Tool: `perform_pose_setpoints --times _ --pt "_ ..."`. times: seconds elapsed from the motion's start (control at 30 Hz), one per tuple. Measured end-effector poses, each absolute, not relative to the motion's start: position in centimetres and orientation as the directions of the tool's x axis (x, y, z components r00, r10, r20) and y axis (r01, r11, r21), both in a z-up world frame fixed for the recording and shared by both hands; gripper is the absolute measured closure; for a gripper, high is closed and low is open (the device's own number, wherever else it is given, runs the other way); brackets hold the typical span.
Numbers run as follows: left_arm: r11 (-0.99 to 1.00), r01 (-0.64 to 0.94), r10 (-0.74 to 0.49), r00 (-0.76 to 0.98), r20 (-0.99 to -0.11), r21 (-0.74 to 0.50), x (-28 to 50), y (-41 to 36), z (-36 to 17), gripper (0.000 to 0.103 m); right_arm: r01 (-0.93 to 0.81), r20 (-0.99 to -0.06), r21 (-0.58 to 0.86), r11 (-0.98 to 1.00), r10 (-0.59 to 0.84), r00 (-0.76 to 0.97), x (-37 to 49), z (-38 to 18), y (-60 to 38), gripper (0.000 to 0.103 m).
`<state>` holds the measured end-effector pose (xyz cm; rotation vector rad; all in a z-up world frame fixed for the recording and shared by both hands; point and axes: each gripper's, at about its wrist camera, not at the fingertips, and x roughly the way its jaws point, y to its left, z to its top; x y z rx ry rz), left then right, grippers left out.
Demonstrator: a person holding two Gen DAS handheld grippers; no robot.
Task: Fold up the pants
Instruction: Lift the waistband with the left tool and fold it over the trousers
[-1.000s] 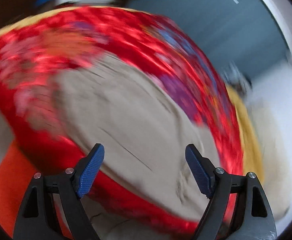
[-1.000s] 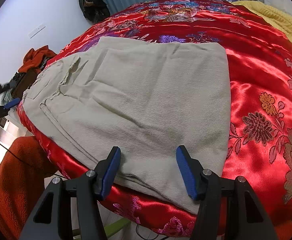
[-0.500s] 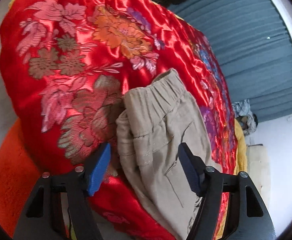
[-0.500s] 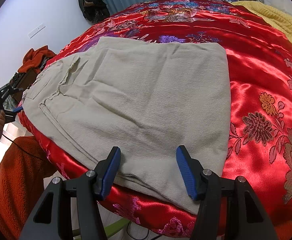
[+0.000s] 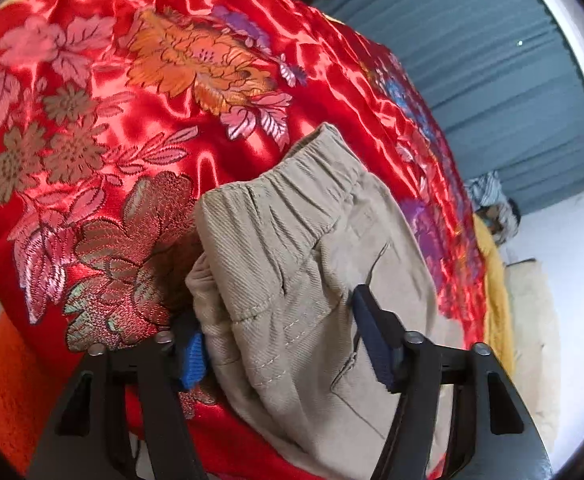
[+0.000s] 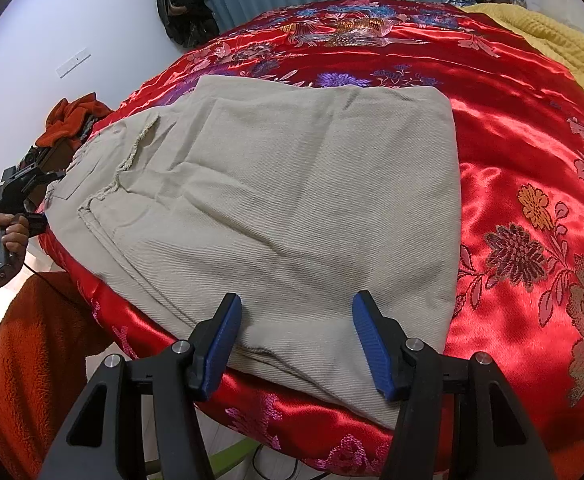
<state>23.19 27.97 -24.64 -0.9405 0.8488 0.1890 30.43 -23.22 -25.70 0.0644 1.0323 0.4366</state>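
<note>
While the left gripper (image 5: 279, 344) closes its 2 jaws around the pants (image 5: 300, 272) waistband at lower centre, the right gripper (image 6: 296, 340) hovers spread, seemingly awaiting the fold.

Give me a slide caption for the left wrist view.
Left gripper closing around the waistband corner of beige pants lying on a red floral satin bedspread.

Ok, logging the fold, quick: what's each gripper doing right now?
Left gripper: jaws closing around the pants at the waistband end, not clamped yet.
Right gripper: open over the pants, holding nothing.
</note>
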Motion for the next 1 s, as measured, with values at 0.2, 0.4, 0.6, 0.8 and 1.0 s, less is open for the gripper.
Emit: perform_pose_setpoints --times 0.2,0.4,0.6,0.8,1.0 --pt "0.627 -0.459 -0.203 0.684 -0.700 -0.630 22.6 27.9 -23.1 0.075 -0.330 -0.814 0.257 0.909 0.387 0.433 30.4 -25.7 -23.3 0.044" --pt "0.656 -0.405 -0.187 0.731 -0.657 -0.637 22.0 26.6 -18.8 0.084 -0.337 -0.807 0.275 0.901 0.407 0.428 30.5 -25.7 -23.5 0.044" --pt "0.720 -0.284 -0.215 0.777 -0.592 -0.634 22.2 22.9 -13.3 0.085 -0.347 -0.777 0.339 0.874 0.468 0.421 30.6 -25.6 -23.9 0.031" --pt "0.825 -0.074 -0.297 0.787 -0.541 -0.560 22.7 15.2 -7.4 0.085 -0.339 -0.769 0.351 0.873 0.475 0.429 30.4 -24.6 -23.9 0.029" --pt "0.868 0.152 -0.426 0.717 -0.552 -0.472 23.9 4.4 -5.8 0.086 -0.246 -0.655 0.498 0.832 0.546 0.522 29.5 -21.8 -27.3 0.029"
